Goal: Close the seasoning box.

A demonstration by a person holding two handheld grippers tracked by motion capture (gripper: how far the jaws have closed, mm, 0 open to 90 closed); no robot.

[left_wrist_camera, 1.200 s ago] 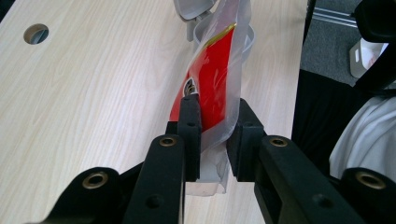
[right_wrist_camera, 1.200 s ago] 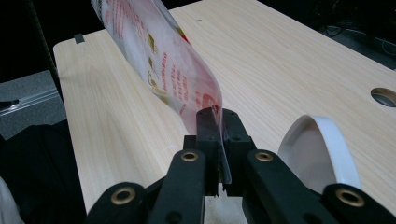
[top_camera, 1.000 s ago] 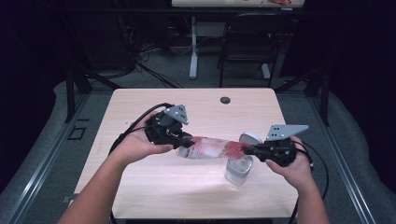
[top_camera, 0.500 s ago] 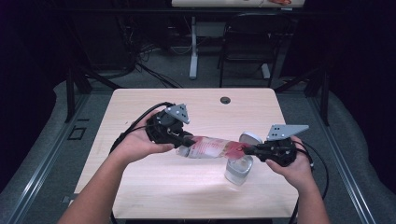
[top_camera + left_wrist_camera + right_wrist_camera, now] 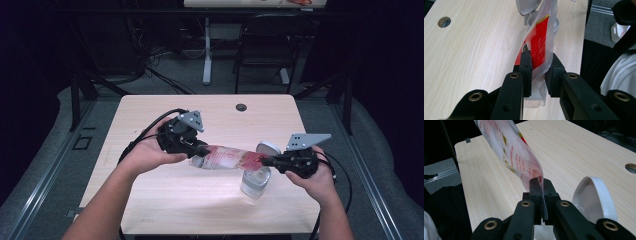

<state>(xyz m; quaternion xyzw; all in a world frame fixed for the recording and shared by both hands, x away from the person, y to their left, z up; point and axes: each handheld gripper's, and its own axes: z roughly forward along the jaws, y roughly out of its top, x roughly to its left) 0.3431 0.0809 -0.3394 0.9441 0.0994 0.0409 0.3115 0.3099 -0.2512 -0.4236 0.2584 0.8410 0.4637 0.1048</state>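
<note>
Hands at a pale wooden table (image 5: 150, 210) stretch a clear plastic pouch (image 5: 225, 158) with red print between two claws, seen from above. At left, the left claw (image 5: 200, 150) grips one end of the pouch; the left gripper view shows its black jaws clamped on the crumpled film (image 5: 537, 50), the bag bunched between them. The pouch hangs level above the table, running rightward to the right claw (image 5: 267, 161), whose jaws are pressed together on the bag's thin edge (image 5: 534, 172), as the right gripper view shows. Directly below that end stands a small clear container (image 5: 255, 182) with its white hinged lid (image 5: 268, 147) thrown open; the lid's round inner face (image 5: 594, 200) sits just beside the right claw. Whether anything lies in the container cannot be told.

The work appears to be emptying the pouch into the container. The risk lies at the right end: the hold there is on a narrow strip of slick film, and a pull or tilt could let it slip free, dropping the bag's mouth away from the opening and spilling onto the table. The bag or claw brushing the open lid could also tip the light container.
</note>
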